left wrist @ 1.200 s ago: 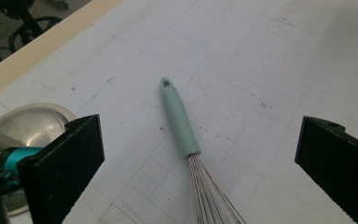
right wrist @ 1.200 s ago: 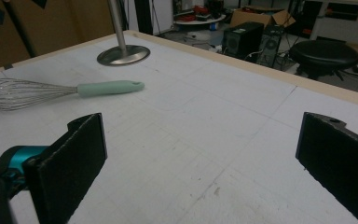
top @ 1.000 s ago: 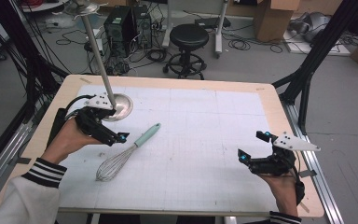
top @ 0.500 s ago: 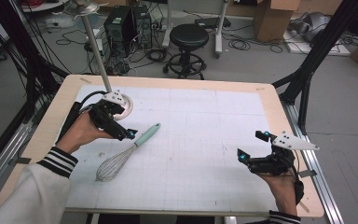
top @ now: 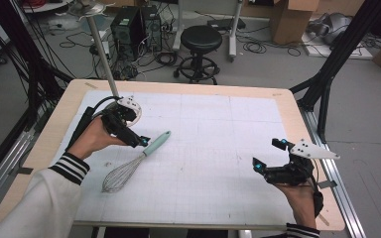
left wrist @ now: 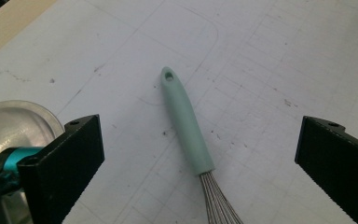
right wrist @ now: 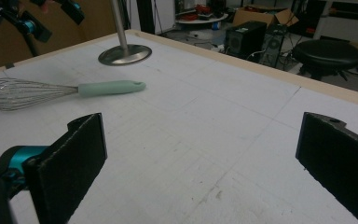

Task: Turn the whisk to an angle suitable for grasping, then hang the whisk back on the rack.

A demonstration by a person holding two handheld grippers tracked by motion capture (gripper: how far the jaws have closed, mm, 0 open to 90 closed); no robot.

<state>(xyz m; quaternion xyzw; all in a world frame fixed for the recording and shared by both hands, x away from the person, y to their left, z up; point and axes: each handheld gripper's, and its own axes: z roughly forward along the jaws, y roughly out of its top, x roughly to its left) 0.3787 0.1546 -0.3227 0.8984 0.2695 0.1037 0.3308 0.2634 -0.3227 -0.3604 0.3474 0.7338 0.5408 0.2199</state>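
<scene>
A whisk [top: 129,168] with a mint-green handle [top: 157,144] and a wire head lies on the white gridded mat [top: 218,148], left of centre, handle pointing to the far right. My left gripper [top: 140,140] hovers open just over the handle. In the left gripper view the handle [left wrist: 186,123] lies between the wide-apart jaws of that gripper [left wrist: 200,142], touching neither. My right gripper [top: 268,154] stands open near the mat's right front, with nothing between its fingers [right wrist: 200,140]. From there the whisk [right wrist: 107,87] lies far off to the left.
A metal stand with a round base [right wrist: 124,53] and an upright pole [top: 104,54] stands at the table's far left, just behind my left hand. The wooden table rim [top: 188,88] frames the mat. A black stool [top: 201,37] and computer cases stand on the floor beyond.
My left gripper has moved right and forward, from beside the stand's base to over the whisk's handle. The right gripper and the whisk have stayed put.
</scene>
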